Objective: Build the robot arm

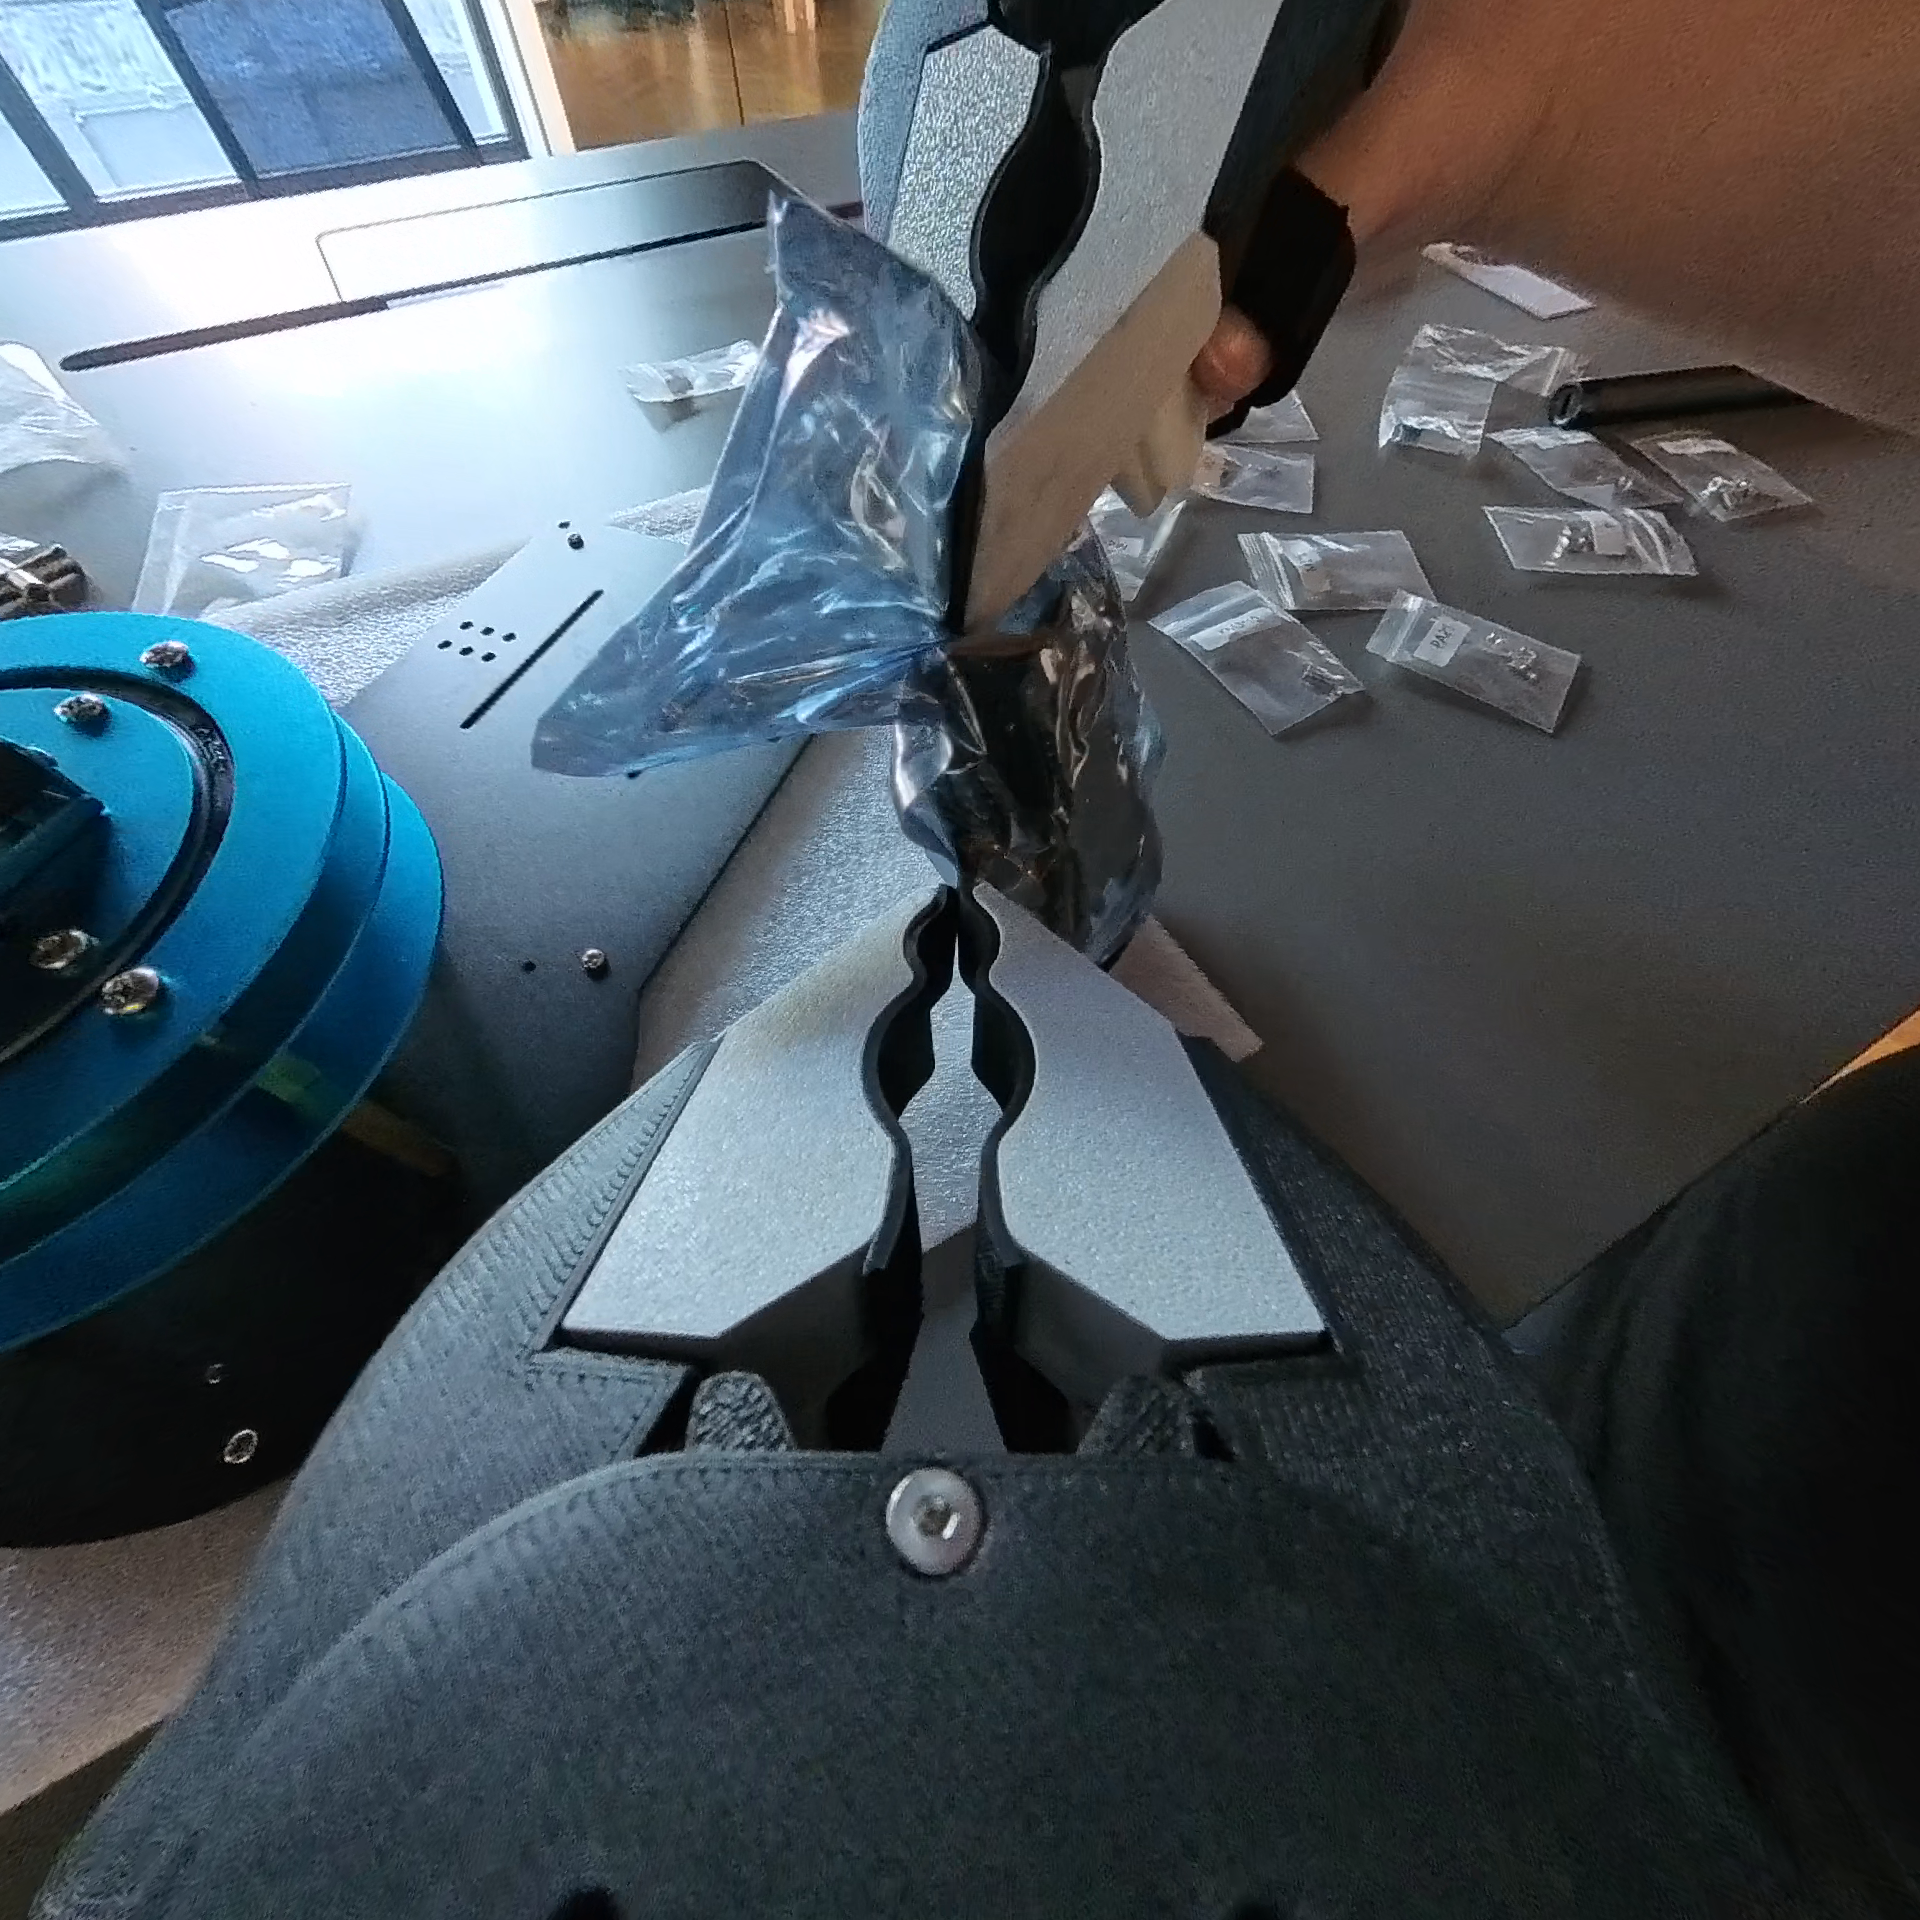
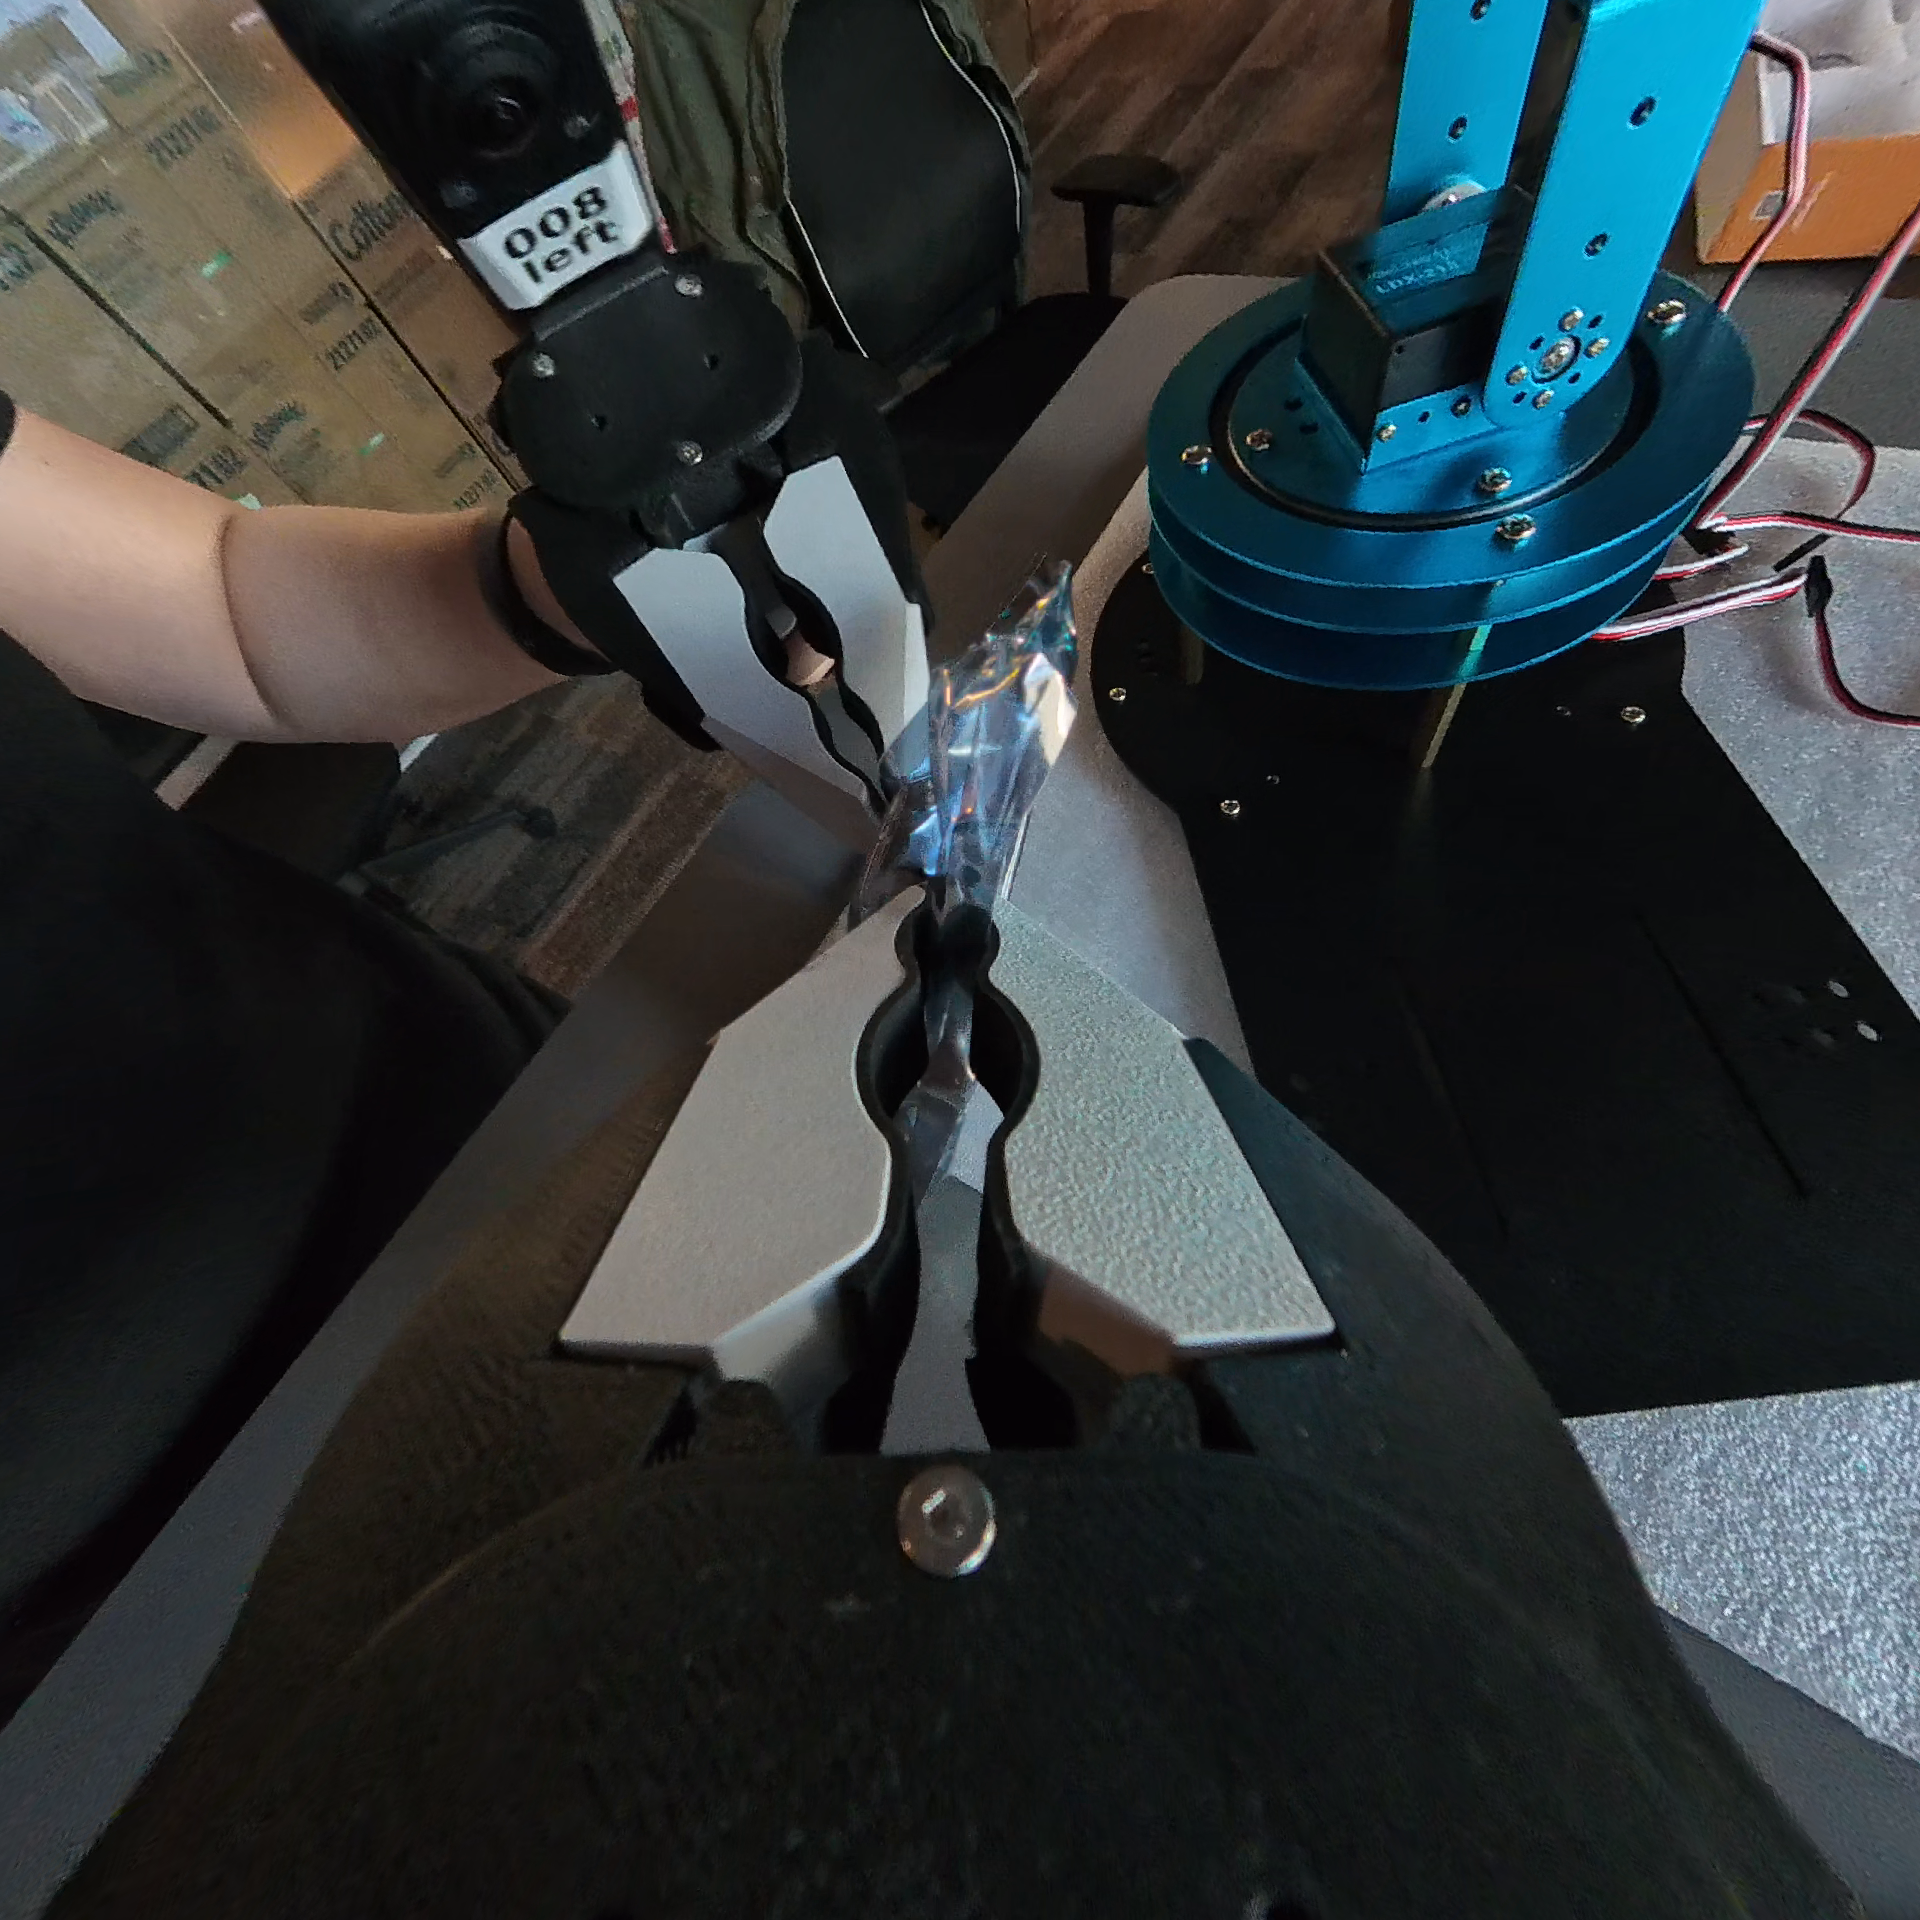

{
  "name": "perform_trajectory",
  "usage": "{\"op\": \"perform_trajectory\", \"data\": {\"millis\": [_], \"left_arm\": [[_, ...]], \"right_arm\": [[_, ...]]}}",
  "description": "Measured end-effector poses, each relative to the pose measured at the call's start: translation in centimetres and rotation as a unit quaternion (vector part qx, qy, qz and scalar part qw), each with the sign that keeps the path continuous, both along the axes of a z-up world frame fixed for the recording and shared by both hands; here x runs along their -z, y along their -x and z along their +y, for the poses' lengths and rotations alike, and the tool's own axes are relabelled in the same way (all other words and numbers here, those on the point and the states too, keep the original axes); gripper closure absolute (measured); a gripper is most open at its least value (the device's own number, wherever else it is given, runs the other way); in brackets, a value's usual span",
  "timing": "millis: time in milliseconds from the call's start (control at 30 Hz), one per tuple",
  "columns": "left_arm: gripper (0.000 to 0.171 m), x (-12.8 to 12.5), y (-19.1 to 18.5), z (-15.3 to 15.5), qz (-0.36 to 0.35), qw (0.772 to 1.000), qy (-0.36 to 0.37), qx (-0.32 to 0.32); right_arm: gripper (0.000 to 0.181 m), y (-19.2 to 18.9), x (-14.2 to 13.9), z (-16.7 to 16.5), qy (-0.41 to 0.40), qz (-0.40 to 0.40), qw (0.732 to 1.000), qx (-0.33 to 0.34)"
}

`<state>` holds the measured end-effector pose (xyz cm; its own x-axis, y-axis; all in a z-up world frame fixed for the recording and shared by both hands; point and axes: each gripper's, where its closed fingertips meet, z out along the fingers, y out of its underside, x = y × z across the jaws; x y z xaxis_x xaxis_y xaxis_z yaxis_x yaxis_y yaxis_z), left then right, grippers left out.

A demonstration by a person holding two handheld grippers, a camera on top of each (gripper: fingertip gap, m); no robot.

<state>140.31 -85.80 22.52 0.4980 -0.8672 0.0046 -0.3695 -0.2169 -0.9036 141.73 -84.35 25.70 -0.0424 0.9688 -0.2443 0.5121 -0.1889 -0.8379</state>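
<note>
Your grey table (image 1: 1455, 987) carries a blue round turntable base (image 1: 208, 831), studded with screws and sitting on a black plate (image 2: 1455, 987). A blue upright bracket (image 2: 1558, 156) rises from the middle of that base, and red, white and black wires (image 2: 1870, 665) trail off beside it. Well apart from the base, you have small clear zip bags (image 1: 1475, 660) scattered flat on the table; each seems to hold tiny hardware, though it is too small to tell. A black tube (image 1: 1662, 400) lies just past them. Beyond the table stand a window (image 1: 260, 94), stacked cardboard boxes (image 2: 208, 343) and a dark office chair (image 2: 904, 208).
</note>
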Motion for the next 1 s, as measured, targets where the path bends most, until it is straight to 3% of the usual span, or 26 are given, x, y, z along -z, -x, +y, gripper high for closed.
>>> {"op": "perform_trajectory", "data": {"millis": [300,500,600,800,1000], "left_arm": [[0.171,0.0,-0.2,-0.1,0.01,1.0,-0.022,0.009],[0.165,0.9,0.1,-0.3,-0.059,0.993,0.101,0.02],[0.146,2.0,0.2,-0.5,-0.04,0.989,0.138,0.035],[0.169,1.6,-0.8,-2.2,-0.062,0.97,0.2,0.121],[0.171,1.8,-1.2,-1.9,-0.058,0.968,0.219,0.104]], "right_arm": [[0.181,-0.7,0.6,0.5,-0.002,0.004,1.0,0.008],[0.181,-0.8,0.5,0.5,-0.009,0.025,1.0,0.001],[0.181,-1.0,0.5,0.5,-0.013,0.032,0.999,-0.008],[0.181,-1.2,0.5,0.3,-0.022,0.051,0.998,-0.021],[0.181,-1.5,0.8,0.9,-0.003,0.058,0.998,-0.004]]}}
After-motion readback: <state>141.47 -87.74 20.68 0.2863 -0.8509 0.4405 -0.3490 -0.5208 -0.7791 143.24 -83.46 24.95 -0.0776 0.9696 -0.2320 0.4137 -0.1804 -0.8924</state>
